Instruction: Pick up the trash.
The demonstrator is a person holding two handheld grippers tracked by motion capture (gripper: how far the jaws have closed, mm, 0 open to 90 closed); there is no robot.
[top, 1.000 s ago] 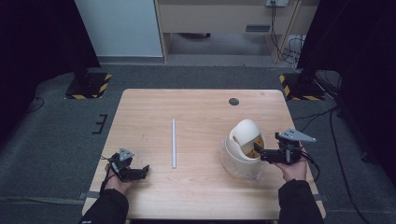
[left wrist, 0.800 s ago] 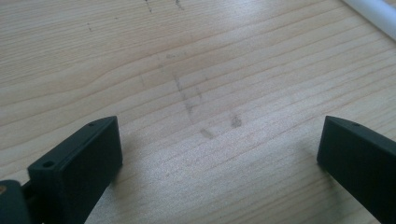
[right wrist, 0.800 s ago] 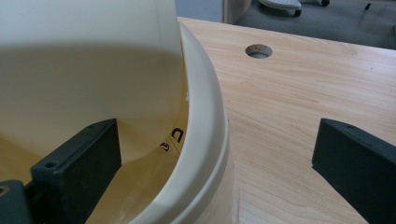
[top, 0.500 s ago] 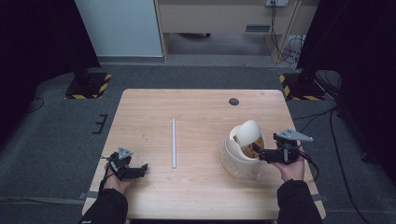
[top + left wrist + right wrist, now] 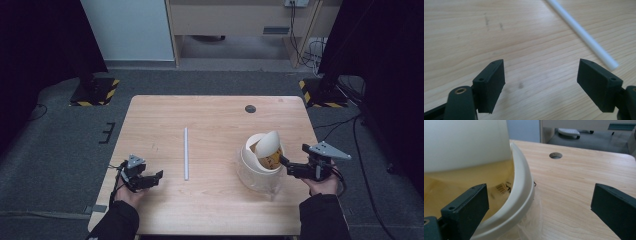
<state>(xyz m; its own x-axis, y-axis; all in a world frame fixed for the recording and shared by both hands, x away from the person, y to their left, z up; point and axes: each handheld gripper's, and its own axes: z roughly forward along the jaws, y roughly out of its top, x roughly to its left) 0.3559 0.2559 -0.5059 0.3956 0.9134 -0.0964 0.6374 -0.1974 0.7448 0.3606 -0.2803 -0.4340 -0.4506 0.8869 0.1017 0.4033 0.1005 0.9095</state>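
A cream round container (image 5: 260,165) stands at the table's right on a clear plastic sheet (image 5: 260,186). Its domed lid (image 5: 267,143) is raised on edge. Something yellowish with a barcode label (image 5: 502,188) lies inside. My right gripper (image 5: 286,162) is open at the container's right side. In the right gripper view the rim (image 5: 522,182) runs between the jaws, one jaw over the inside and the other outside, neither touching. Near the front left edge my left gripper (image 5: 152,178) rests open on the wood, holding nothing. A thin white rod (image 5: 186,152) lies beyond it.
The wooden table (image 5: 215,120) has a round cable hole (image 5: 250,108) at the back right. In the left gripper view the near end of the white rod (image 5: 584,35) lies to the upper right of the jaws. Dark floor surrounds the table.
My right gripper has shifted slightly beside the container's rim, and the lid looks a little more edge-on. The left gripper has stayed where it was.
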